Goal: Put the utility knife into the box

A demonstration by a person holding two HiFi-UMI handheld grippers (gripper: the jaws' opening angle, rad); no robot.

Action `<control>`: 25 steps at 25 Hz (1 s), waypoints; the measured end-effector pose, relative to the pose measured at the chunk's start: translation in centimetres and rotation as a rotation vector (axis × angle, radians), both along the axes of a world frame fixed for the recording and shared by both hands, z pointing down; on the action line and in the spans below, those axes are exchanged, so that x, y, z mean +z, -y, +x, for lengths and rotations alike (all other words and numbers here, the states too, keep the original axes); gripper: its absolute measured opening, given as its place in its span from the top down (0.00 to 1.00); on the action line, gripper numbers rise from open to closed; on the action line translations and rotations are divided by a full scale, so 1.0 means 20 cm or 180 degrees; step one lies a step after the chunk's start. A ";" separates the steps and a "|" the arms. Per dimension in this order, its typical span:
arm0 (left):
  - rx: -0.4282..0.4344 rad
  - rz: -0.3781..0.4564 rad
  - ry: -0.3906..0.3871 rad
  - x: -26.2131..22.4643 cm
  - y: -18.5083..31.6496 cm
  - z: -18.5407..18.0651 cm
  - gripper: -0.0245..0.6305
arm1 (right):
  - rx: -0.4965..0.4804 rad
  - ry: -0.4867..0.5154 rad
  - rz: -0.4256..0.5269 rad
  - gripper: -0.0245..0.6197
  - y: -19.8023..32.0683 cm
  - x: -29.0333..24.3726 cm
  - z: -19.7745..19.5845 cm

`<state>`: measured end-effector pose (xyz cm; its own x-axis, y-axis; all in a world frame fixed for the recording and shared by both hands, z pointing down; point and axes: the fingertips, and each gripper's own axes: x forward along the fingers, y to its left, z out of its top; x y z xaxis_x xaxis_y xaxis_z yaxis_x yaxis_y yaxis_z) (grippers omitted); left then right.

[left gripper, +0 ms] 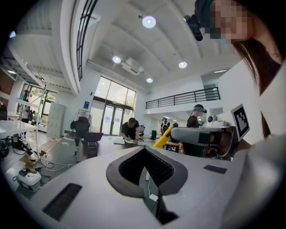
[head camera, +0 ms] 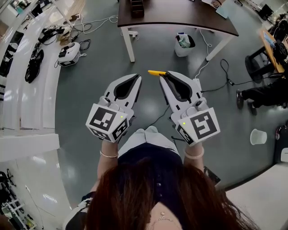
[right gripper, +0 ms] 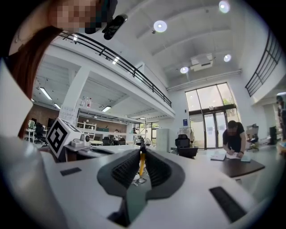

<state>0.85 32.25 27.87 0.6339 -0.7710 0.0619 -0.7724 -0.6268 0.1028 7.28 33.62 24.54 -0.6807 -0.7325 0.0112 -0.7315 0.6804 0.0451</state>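
left gripper (left gripper: 145, 149): its jaws are closed, tip against tip, and nothing is between them. through the oval gap behind the tips only the floor and a white cable are seen.
right gripper (right gripper: 141, 151): the jaws are shut on the utility knife (right gripper: 142, 163), which shows as a thin yellow strip standing between the ribbed pads.
utility knife: it is in the air, pinched at the tips of the right gripper. in the head view its yellow end sticks out sideways, toward the left gripper. it is well apart from the bench (head camera: 180, 18).
position of both: in the head view the two grippers are side by side, near each other and not touching, in front of the person's body and over the grey floor (head camera: 90, 99). the marker cubes are toward the person.
bench: brown top on white legs, at the far side of the head view. a dark thing (head camera: 137, 6) stands at its far edge; i cannot tell if it is the box.
floor: a white bin (head camera: 183, 45) stands beside a bench leg, a white cup (head camera: 258, 136) is at the right, and cables lie near the bench.
background: another person (right gripper: 233, 134) leans over a bench, far away.
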 end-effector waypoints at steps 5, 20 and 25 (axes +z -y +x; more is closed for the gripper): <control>-0.0049 0.0035 0.0006 -0.01 0.07 0.07 0.96 | -0.0067 0.0025 -0.0001 0.88 0.07 0.01 0.07; -0.0139 -0.0071 0.0081 0.09 0.47 0.10 0.96 | -0.0181 0.0097 -0.0133 0.88 0.52 0.10 0.07; -0.0126 -0.0021 0.0072 0.08 0.80 0.02 0.96 | -0.0119 0.0106 -0.0120 0.88 0.83 0.09 0.00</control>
